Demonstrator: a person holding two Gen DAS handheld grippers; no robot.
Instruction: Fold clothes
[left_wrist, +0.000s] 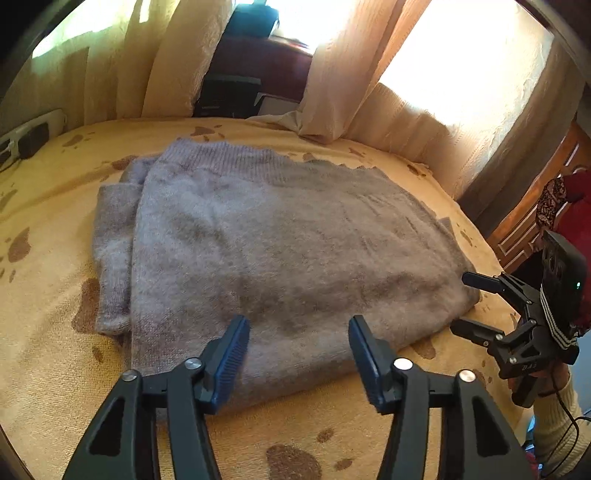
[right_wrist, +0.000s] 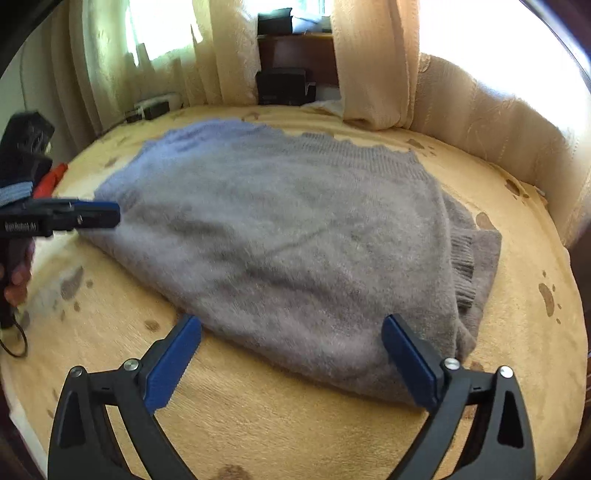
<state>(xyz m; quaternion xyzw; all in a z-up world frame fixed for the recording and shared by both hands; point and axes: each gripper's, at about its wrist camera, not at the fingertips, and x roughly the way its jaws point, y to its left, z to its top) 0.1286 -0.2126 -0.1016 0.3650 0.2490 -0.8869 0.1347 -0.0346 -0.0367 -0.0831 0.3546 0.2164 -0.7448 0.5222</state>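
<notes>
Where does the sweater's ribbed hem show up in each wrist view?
Left wrist: ribbed hem along the grey sweater's far edge, upper centre-left.
Right wrist: ribbed hem on the far edge, upper centre-right.
Shared landmark: the black box between the curtains.

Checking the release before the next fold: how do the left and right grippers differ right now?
The left gripper hangs over the grey sweater's near edge; the right gripper straddles its corner by the tucked sleeve. The right gripper's jaws stand wider than the left's. Both are open, holding nothing, with blue pads.
</notes>
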